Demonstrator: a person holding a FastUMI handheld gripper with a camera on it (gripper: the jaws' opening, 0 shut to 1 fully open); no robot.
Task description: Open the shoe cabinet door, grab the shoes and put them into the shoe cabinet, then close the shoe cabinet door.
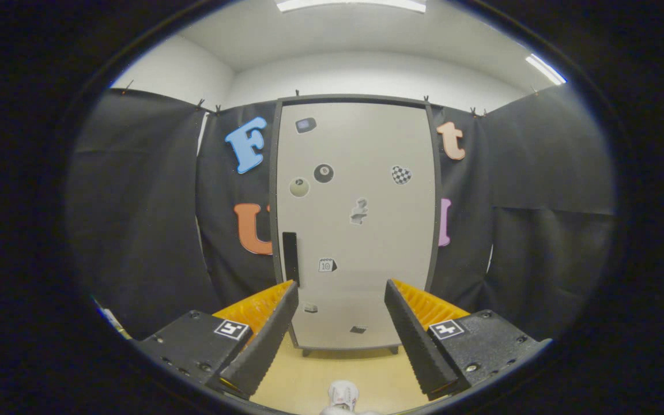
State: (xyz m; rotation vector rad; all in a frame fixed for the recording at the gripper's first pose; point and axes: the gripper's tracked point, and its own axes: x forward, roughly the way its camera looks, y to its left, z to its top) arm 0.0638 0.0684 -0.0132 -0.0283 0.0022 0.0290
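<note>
Tongs [340, 314] spread wide and empty, aimed at the closed shoe cabinet.

The two fingers [268, 334] stand well apart with nothing between them. Near and low between the fingers, a white shoe [342, 396] lies on the pale floor [314, 374]. Beyond the fingertips, at the far side, the shoe cabinet [358, 230] stands upright on short feet, its light door [366, 242] shut and dotted with small stickers. A dark vertical handle [290, 256] sits on the door's left edge, just beyond the left fingertip.
</note>
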